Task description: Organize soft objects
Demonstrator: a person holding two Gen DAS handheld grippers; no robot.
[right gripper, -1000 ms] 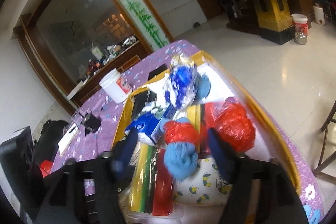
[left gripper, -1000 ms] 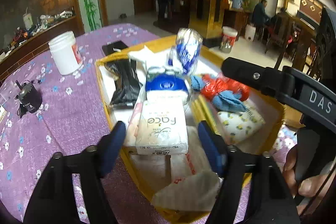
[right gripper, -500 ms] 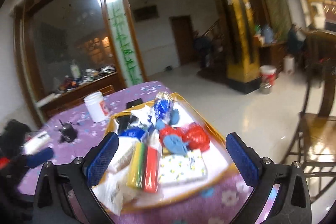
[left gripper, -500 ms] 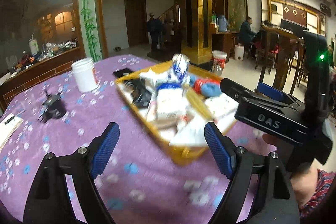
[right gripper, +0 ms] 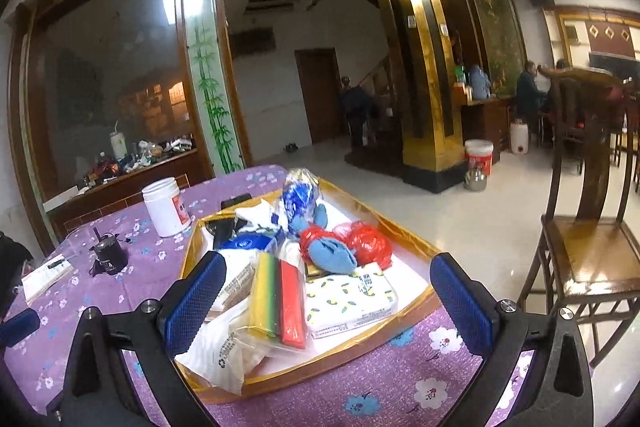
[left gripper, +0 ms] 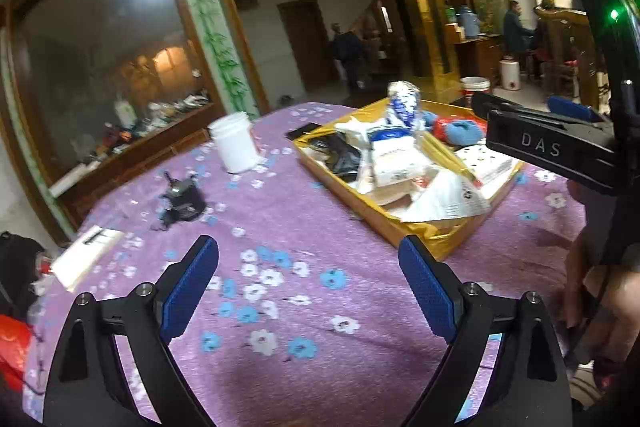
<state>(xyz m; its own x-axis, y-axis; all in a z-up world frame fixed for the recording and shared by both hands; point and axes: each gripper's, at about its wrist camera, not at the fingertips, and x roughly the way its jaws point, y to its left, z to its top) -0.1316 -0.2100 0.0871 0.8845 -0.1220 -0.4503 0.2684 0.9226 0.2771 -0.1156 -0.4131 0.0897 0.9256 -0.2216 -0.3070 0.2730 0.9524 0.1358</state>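
left gripper (left gripper: 308,283): bottom of the left wrist view, fingers spread wide with nothing between them, hovering over bare purple flowered tablecloth (left gripper: 280,227)

right gripper (right gripper: 326,301): bottom of the right wrist view, also spread and empty, framing the near end of the tray

step: looks to me like a pause between picks — or the job's nearly wrapped, since everything soft I can see already sits in the tray

gold tray (right gripper: 352,351): centre of the right wrist view, mid-right in the left one, stuffed full

near end: white plastic bag (right gripper: 218,355), rainbow-striped pack (right gripper: 276,301), tissue pack with lemon print (right gripper: 348,301)

middle: blue knit thing (right gripper: 334,255) touching a red plastic bag (right gripper: 366,245)

far end: blue-and-white wrapped bundle (right gripper: 300,197) standing upright

beyond the tray: white jar (right gripper: 166,205) and a small black pouch (right gripper: 108,259) in the left of the frame, well apart from the tray

next move: if anything's left, I'd guess the right gripper drops in to straighten the pile — soft packs need a gentle squeeze
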